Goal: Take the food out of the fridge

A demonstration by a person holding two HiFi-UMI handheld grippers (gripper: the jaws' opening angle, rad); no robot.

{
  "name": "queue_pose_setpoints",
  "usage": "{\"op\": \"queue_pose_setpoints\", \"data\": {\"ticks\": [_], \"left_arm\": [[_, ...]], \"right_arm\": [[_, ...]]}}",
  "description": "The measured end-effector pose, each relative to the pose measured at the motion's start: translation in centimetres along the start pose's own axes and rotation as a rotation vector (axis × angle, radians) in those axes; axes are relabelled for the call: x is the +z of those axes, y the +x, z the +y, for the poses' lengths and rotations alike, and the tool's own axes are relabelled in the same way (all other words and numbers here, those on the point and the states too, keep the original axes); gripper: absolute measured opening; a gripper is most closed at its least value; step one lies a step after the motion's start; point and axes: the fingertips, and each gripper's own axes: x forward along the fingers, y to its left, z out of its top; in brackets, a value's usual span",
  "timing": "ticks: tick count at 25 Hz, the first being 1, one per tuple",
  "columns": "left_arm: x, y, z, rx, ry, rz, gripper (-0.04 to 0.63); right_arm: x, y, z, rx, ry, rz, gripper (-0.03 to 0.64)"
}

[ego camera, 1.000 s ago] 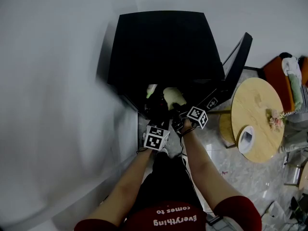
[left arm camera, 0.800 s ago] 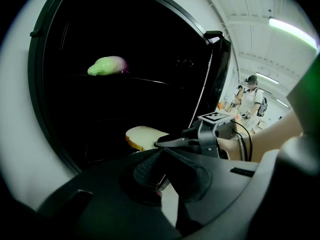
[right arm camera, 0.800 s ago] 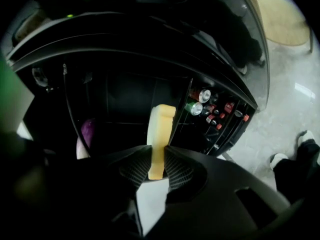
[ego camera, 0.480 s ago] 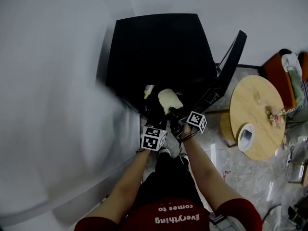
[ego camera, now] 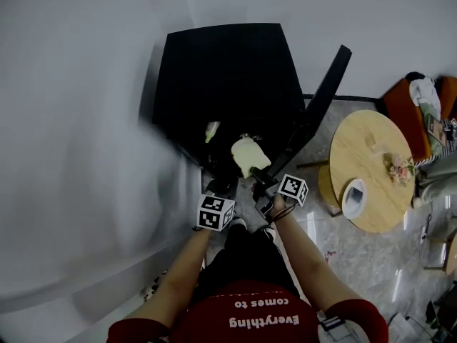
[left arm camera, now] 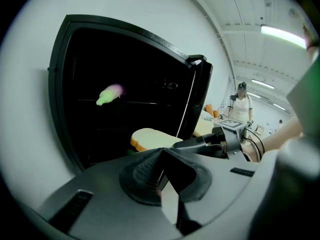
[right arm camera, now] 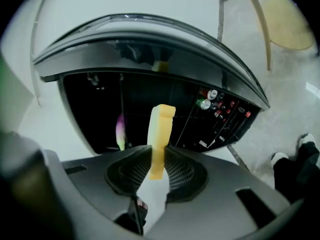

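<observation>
Pale yellow-crusted and soft-looking, the bread slice (right arm camera: 161, 124) stands edge-on between the pads of my right claw (right arm camera: 159, 156). The jaws are partly closed and pinch its lower end, and most of the slice sticks out ahead of the tips. From the head view it sits just in front of the claw, outside the mouth of the black fridge (ego camera: 228, 70). So I judge I'm in the withdrawal step for this item, with the slice already clear of the cavity. My left claw (left arm camera: 161, 156), just to the left of the right one, has its jaws together with nothing in them. Next I need to carry the slice off without squeezing harder, since bread held by one end could bend or tear. I also need to keep clear of the open fridge door (ego camera: 325, 91) to the claw's right. Ahead and left of the claw, on a shelf, a pink-and-green thing (right arm camera: 120, 129) waits, possibly a radish, though it's too blurred for me to be sure.
</observation>
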Motion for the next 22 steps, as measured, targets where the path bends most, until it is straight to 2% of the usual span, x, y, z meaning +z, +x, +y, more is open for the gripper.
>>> {"op": "queue_pose_setpoints", "data": {"ticks": [7, 10, 16, 19, 22], "left_arm": [[0.5, -3.6, -3.2, -0.019, -0.039, -0.047, 0.006], [0.5, -4.8, -4.7, -0.040, -0.031, -0.046, 0.006], [1.5, -6.2, -8.3, -0.123, 0.043, -0.032, 0.006], [2.4, -6.8, -10.2, -0.152, 0.104, -0.039, 0.006], [3.4, -6.5, -12.2, -0.198, 0.138, -0.045, 0.006]], "right_arm": [[-2.8, -5.4, 1.8, 0.027, 0.018, 0.027, 0.087], [-3.7, -7.9, 2.5, 0.027, 0.004, 0.060, 0.087], [-5.2, -13.4, 5.1, 0.056, -0.114, 0.110, 0.087], [-5.3, -15.9, 5.5, 0.077, -0.092, 0.069, 0.087], [-4.3, -18.4, 5.9, 0.087, -0.085, -0.019, 0.087]]}}
